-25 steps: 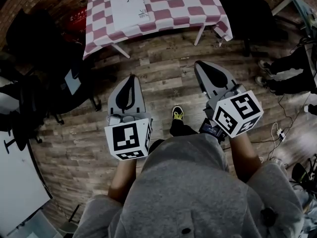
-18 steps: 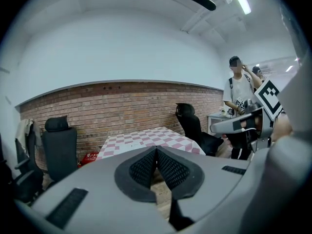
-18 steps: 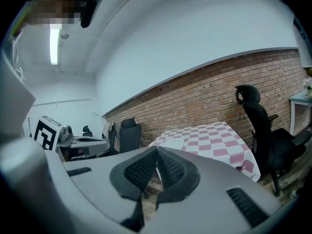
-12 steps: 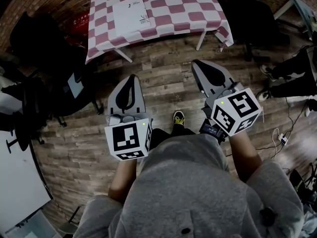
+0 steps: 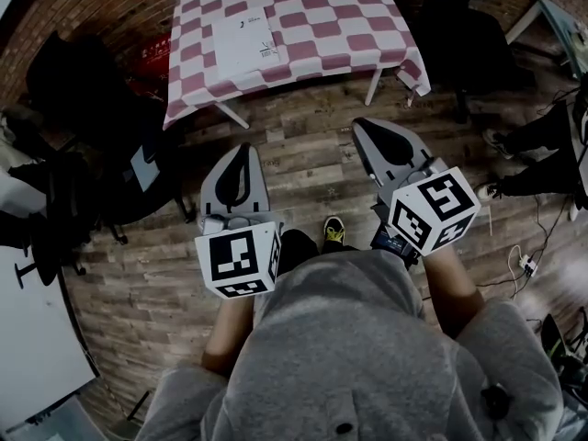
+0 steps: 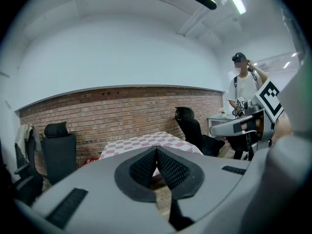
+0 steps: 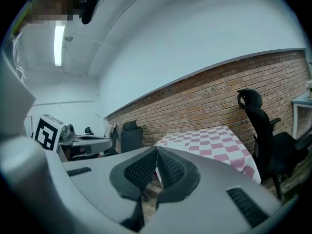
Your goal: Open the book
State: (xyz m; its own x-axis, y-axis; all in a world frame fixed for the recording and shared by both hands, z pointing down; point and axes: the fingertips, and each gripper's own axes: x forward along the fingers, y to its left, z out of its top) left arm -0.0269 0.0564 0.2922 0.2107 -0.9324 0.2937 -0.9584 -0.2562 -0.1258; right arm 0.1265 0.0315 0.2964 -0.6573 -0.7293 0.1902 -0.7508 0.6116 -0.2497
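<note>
Both the left gripper (image 5: 243,150) and right gripper (image 5: 363,125) stay closed, empty, as we edge toward the table (image 5: 340,26); book (image 5: 244,40) unopened.

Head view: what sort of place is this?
Likely an office or lab workroom rather than a home: black office chairs along a brick wall, a table under a checkered cloth, and cables loose on the wood-plank floor.

One table (image 5: 367,49). One book (image 5: 243,39). Two grippers: left gripper (image 5: 242,150), right gripper (image 5: 372,131). Two marker cubes: left cube (image 5: 237,260), right cube (image 5: 432,211). Three black chairs: far-left chair (image 5: 64,72), near-left chair (image 5: 60,196), right chair (image 5: 469,26). Two people: wearer (image 5: 349,338), bystander (image 5: 542,136). One shoe (image 5: 333,231) showing. One white panel (image 5: 32,338).
</note>
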